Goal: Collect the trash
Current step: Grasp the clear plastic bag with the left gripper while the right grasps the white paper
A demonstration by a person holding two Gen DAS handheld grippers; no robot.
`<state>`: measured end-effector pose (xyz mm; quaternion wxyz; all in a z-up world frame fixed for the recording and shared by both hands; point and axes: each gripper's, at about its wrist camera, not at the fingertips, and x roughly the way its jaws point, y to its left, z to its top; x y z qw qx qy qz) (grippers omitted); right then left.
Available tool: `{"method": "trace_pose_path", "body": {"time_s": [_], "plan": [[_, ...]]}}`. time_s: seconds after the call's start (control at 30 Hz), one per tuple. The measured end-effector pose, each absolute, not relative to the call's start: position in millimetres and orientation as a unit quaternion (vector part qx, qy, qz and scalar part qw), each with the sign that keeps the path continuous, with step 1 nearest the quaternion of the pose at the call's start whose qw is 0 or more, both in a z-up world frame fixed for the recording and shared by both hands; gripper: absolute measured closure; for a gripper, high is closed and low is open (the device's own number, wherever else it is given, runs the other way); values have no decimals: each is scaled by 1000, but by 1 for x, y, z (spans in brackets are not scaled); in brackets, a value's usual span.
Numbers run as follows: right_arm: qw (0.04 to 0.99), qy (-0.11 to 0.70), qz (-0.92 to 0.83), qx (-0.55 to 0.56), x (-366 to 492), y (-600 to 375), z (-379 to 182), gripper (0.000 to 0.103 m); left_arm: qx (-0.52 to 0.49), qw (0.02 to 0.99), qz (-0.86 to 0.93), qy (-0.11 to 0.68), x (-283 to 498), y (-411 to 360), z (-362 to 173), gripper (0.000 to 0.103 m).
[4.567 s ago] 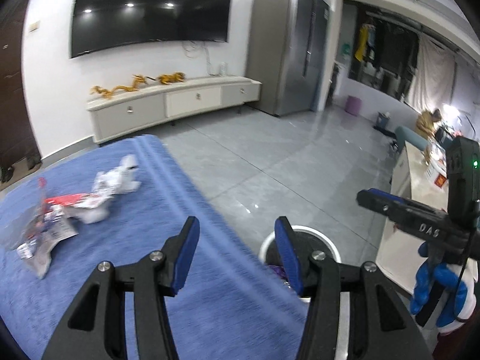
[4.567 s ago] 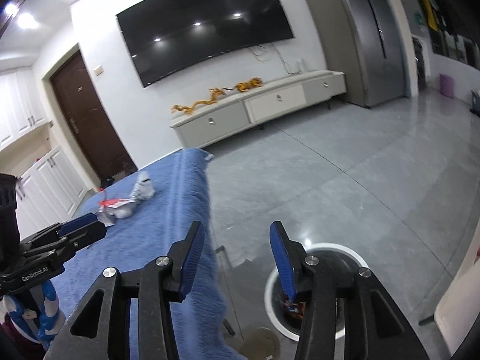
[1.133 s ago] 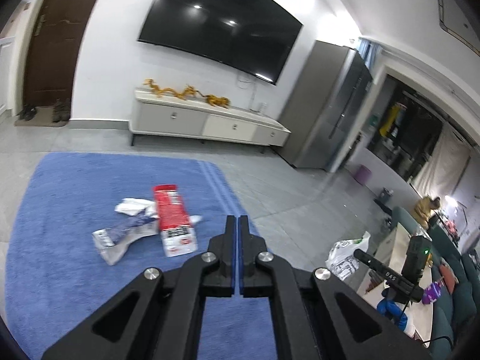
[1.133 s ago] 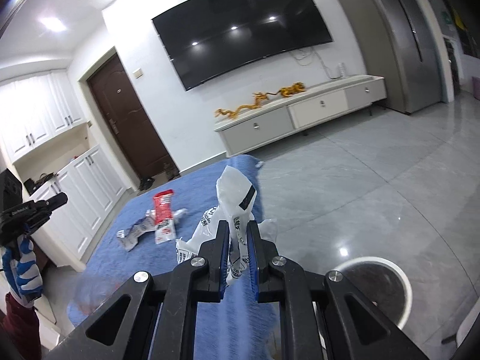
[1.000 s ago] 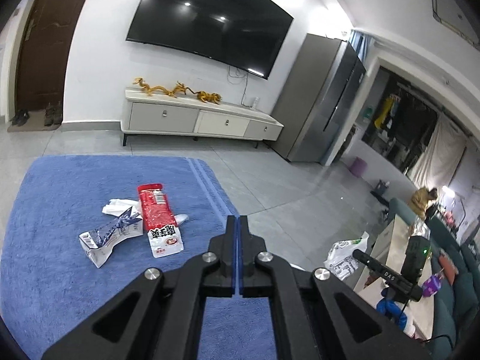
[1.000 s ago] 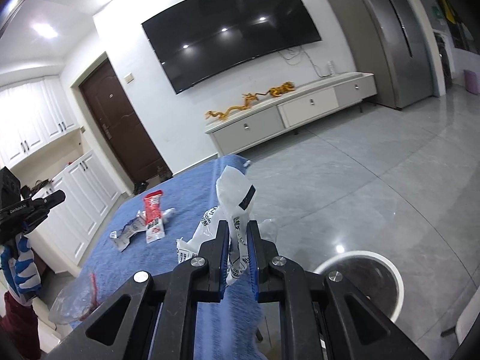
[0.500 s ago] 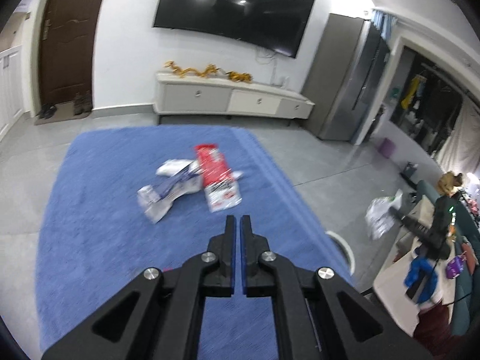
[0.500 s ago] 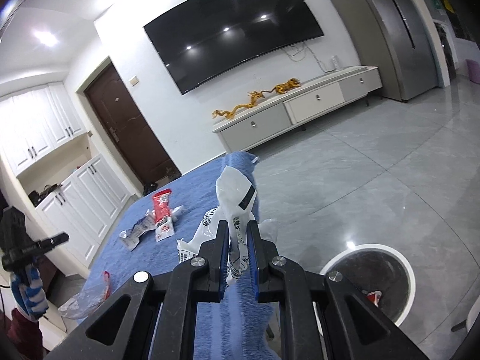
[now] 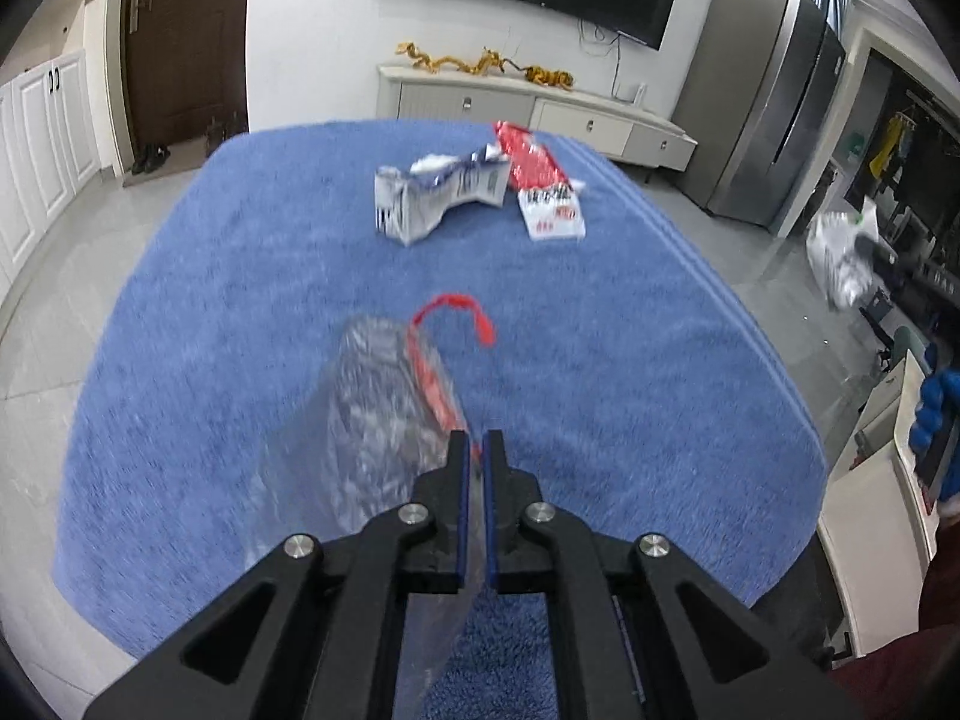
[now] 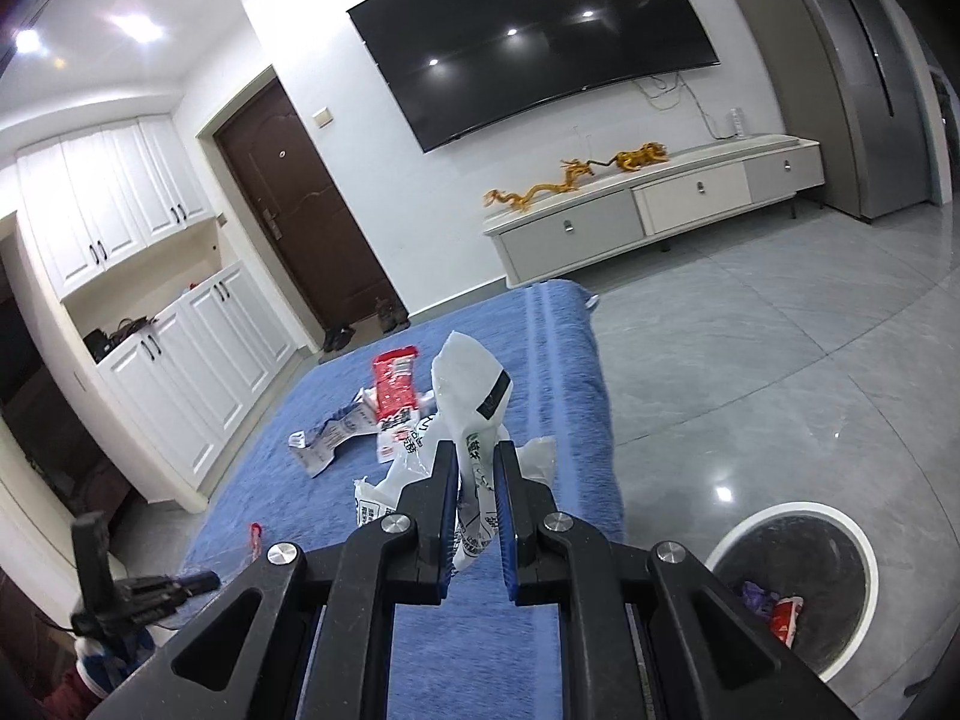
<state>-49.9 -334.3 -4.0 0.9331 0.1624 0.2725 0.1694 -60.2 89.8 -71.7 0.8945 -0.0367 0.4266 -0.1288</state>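
Trash still litters the blue rug (image 9: 240,252): a clear plastic bag (image 9: 384,408) lies just ahead-left of the nearly pressed-together left tongs (image 9: 474,450); right tongs (image 10: 474,462) pinch a white wrapper (image 10: 474,396), bin (image 10: 798,588) lower right.

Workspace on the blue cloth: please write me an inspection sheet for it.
Surface: blue terry cloth spread over a table.
Job's things: clear plastic bag with red strip, crumpled silver wrapper, red-and-white packet, white printed plastic bag, round white-rimmed bin on the floor with trash inside.
Clutter: nothing seen.
Grippers: left tool shut, bag just ahead; right tool clamps the white bag.
Cables: wires below the television.
Surroundings: grey tiled floor.
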Motion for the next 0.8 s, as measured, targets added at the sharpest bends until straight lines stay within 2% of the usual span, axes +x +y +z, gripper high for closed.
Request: {"method": "trace_pose_path", "body": {"time_s": [0.27,0.57,0.67,0.8], "plan": [[929,284,178,157,-42,-317,-9,91,-45,897,-126,421,-65,97,-79,98],[925,290,182,164,-34,-321,-12,91,-47,932,-96,346,-81,103,-52,98],[925,290,186,162,-34,-321,-12,91,-81,921,-114,363,-77,111,-53,98],[923,292,190,162,-33,-322,-16,91,-48,914,-96,392,-77,105,-58,98]]}}
